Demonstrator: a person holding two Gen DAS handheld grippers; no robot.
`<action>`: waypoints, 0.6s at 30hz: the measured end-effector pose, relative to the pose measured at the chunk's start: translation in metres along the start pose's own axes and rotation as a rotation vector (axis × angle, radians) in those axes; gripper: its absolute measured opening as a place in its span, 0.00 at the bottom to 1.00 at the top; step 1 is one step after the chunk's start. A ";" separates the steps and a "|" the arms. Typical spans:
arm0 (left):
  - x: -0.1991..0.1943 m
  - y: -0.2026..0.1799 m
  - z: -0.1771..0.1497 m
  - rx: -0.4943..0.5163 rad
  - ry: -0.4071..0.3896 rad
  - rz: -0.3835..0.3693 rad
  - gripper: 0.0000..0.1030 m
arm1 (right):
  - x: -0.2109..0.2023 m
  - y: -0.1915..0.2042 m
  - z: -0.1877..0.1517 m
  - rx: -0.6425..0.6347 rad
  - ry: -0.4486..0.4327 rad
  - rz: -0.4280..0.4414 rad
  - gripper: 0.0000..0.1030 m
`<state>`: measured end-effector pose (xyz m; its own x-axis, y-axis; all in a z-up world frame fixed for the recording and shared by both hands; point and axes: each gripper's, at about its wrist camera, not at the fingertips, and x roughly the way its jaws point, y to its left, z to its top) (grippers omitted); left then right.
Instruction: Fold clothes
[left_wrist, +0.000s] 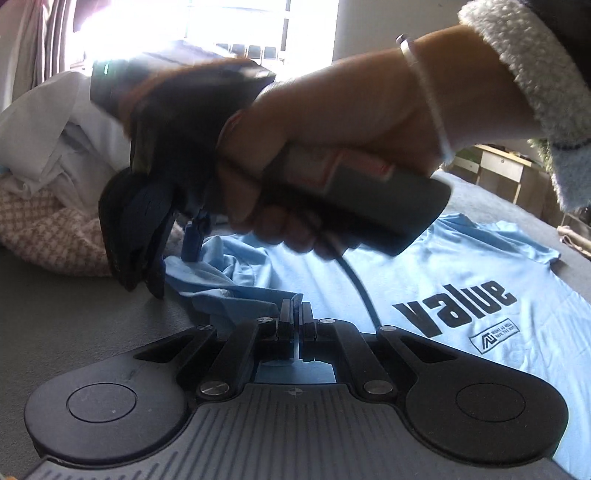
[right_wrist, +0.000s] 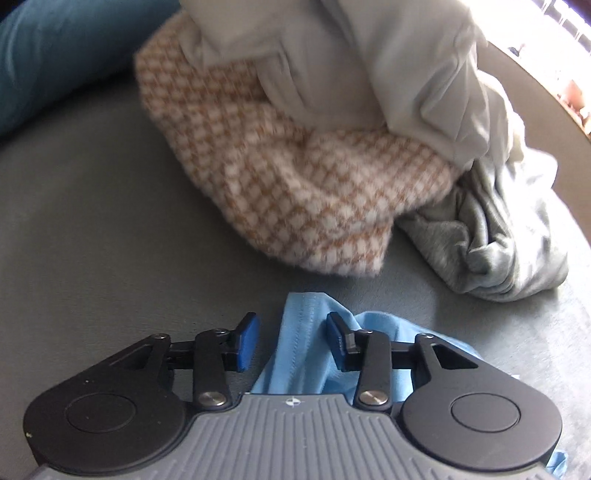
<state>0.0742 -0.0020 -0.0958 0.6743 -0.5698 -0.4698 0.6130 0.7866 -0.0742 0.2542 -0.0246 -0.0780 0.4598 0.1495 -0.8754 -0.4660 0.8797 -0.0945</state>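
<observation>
the blue t-shirt (left_wrist: 461, 280) lies spread on the grey bed (left_wrist: 74, 317), bunched at 9 o'clock. left claw (left_wrist: 295, 314) is pinched together on its edge. right claw (right_wrist: 291, 341) stands apart astride a hem; close it on one layer only, then lift both evenly.

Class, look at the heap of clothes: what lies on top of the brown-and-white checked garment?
A pale white garment is piled on the checked garment, covering its upper part. A grey garment lies beside it. What the heap hides underneath cannot be seen.

right gripper (right_wrist: 292, 341) jaws spread around a light blue t-shirt (right_wrist: 295, 354) fold; checked brown-and-white garment (right_wrist: 295, 184) lies beyond on grey surface (right_wrist: 92, 221)
</observation>
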 end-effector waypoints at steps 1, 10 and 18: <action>0.000 -0.001 0.000 0.004 0.000 -0.001 0.00 | 0.002 -0.003 -0.001 0.019 0.000 0.003 0.34; -0.003 -0.005 -0.004 0.038 -0.005 -0.014 0.00 | -0.028 -0.108 -0.048 0.637 -0.210 0.326 0.11; -0.001 -0.009 -0.009 0.067 0.009 -0.024 0.00 | -0.010 -0.167 -0.121 1.078 -0.231 0.453 0.26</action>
<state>0.0639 -0.0065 -0.1020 0.6551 -0.5861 -0.4769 0.6557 0.7545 -0.0266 0.2360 -0.2279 -0.1104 0.5939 0.5248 -0.6098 0.2037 0.6352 0.7450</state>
